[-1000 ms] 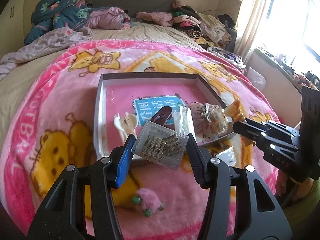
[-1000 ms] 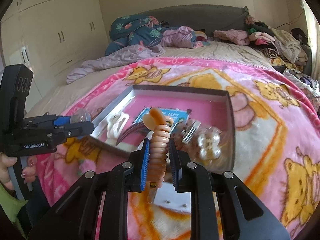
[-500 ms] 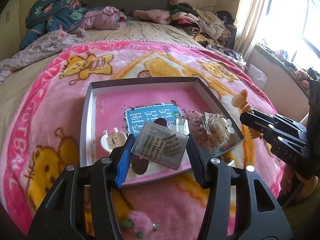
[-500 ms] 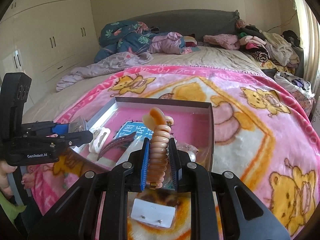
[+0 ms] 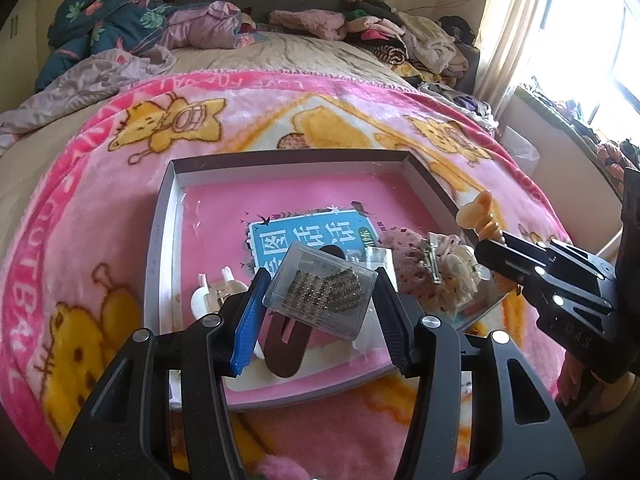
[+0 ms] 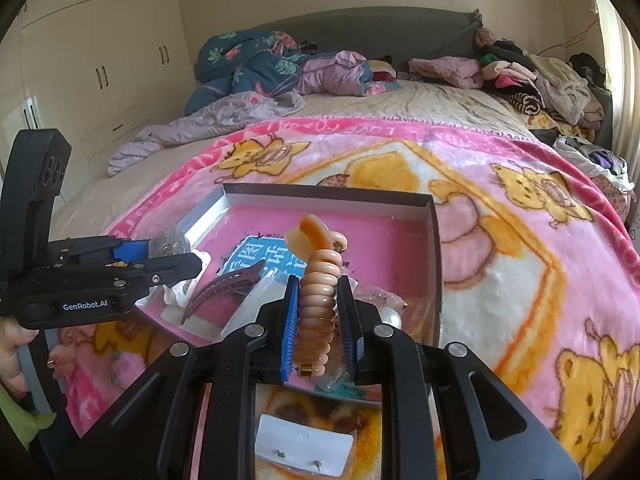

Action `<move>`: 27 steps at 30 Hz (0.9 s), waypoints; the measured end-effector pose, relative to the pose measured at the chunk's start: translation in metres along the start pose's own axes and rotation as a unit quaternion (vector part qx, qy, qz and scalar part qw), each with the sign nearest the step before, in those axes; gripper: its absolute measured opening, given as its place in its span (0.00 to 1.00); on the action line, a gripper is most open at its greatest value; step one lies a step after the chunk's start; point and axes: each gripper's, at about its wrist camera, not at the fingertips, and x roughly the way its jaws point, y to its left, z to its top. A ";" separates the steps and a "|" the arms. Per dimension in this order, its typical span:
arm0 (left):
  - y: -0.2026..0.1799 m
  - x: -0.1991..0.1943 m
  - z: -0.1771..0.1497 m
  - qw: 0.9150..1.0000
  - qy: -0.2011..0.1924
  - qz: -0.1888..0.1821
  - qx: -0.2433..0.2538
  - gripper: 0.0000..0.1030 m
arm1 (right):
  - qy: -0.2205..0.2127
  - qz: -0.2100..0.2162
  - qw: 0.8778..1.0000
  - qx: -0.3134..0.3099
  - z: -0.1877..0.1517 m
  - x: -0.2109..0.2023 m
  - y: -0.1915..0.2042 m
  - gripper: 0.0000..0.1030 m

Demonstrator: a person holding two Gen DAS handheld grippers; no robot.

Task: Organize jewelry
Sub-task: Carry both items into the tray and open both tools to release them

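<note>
A shallow grey tray (image 5: 158,236) with a pink floor lies on the pink blanket; it also shows in the right wrist view (image 6: 434,240). My left gripper (image 5: 320,300) is shut on a clear plastic box of rhinestone jewelry (image 5: 322,294) and holds it above the tray's near part. My right gripper (image 6: 318,308) is shut on an orange spiral hair clip (image 6: 318,292), held upright over the tray's near right corner. The tray holds a teal card (image 5: 304,236), a dark brown hair clip (image 5: 286,344), a white clip (image 5: 208,296) and a beaded flower piece (image 5: 444,276).
A white earring card (image 6: 304,450) lies on the blanket below my right gripper. A pink fluffy item (image 5: 280,470) lies near the blanket's front edge. Piled clothes (image 5: 400,36) and bedding (image 5: 120,28) sit at the bed's far end. A wardrobe (image 6: 100,60) stands to the left.
Both grippers have moved forward over the tray with their items still held. The tray now looks nearer and larger in both views.
</note>
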 end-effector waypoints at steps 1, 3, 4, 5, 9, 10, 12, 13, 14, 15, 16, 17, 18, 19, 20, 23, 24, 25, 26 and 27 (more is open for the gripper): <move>0.002 0.002 0.000 1.000 0.001 0.000 -0.002 0.42 | 0.002 0.001 1.000 -0.001 0.000 0.002 0.000 0.18; 0.004 0.004 0.001 1.000 0.003 0.002 -0.004 0.42 | 0.005 0.003 1.000 -0.003 0.001 0.007 0.002 0.18; 0.006 0.006 0.002 1.000 0.003 0.003 -0.005 0.42 | 0.007 0.005 1.000 -0.004 0.001 0.009 0.002 0.18; 0.008 0.007 0.004 1.000 0.004 0.005 -0.007 0.42 | 0.010 0.006 1.000 -0.005 0.001 0.012 0.004 0.18; 0.015 0.012 0.010 1.000 0.004 0.010 -0.009 0.42 | 0.016 0.011 1.000 -0.012 0.001 0.020 0.010 0.18; 0.017 0.014 0.012 1.000 0.006 0.012 -0.009 0.42 | 0.018 0.013 1.000 -0.014 0.001 0.022 0.012 0.18; 0.019 0.017 0.014 1.000 0.008 0.014 -0.008 0.42 | 0.022 0.015 1.000 -0.016 0.001 0.026 0.014 0.18; 0.020 0.019 0.015 1.000 0.012 0.015 -0.009 0.42 | 0.024 0.017 0.999 -0.017 0.001 0.029 0.015 0.18; 0.021 0.021 0.016 1.000 0.013 0.015 -0.010 0.42 | 0.026 0.018 0.999 -0.018 0.000 0.031 0.016 0.18; 0.022 0.022 0.016 1.000 0.015 0.015 -0.011 0.42 | 0.028 0.019 0.999 -0.019 0.000 0.033 0.017 0.18; 0.023 0.024 0.016 1.000 0.017 0.015 -0.012 0.42 | 0.031 0.020 0.999 -0.020 0.000 0.035 0.018 0.18; 0.024 0.026 0.016 1.000 0.019 0.015 -0.011 0.42 | 0.034 0.021 0.999 -0.021 -0.001 0.038 0.019 0.18; 0.025 0.028 0.016 1.000 0.022 0.016 -0.012 0.42 | 0.035 0.022 0.999 -0.021 -0.002 0.040 0.020 0.18; 0.026 0.029 0.016 1.000 0.023 0.016 -0.012 0.42 | 0.038 0.022 0.999 -0.022 -0.002 0.042 0.021 0.18; 0.027 0.031 0.016 1.000 0.024 0.015 -0.012 0.42 | 0.040 0.022 0.999 -0.021 -0.003 0.045 0.022 0.18; 0.029 0.035 0.015 0.999 0.026 0.016 -0.015 0.42 | 0.044 0.023 0.999 -0.019 -0.005 0.050 0.023 0.18; 0.030 0.036 0.015 0.999 0.027 0.016 -0.015 0.42 | 0.046 0.023 0.998 -0.019 -0.006 0.053 0.024 0.18; 0.031 0.037 0.015 0.999 0.027 0.016 -0.017 0.42 | 0.049 0.024 0.998 -0.019 -0.006 0.054 0.025 0.18; 0.031 0.038 0.015 0.999 0.028 0.017 -0.018 0.42 | 0.052 0.026 0.998 -0.019 -0.007 0.057 0.026 0.18; 0.032 0.039 0.015 0.999 0.029 0.018 -0.018 0.42 | 0.053 0.027 0.998 -0.020 -0.008 0.057 0.027 0.18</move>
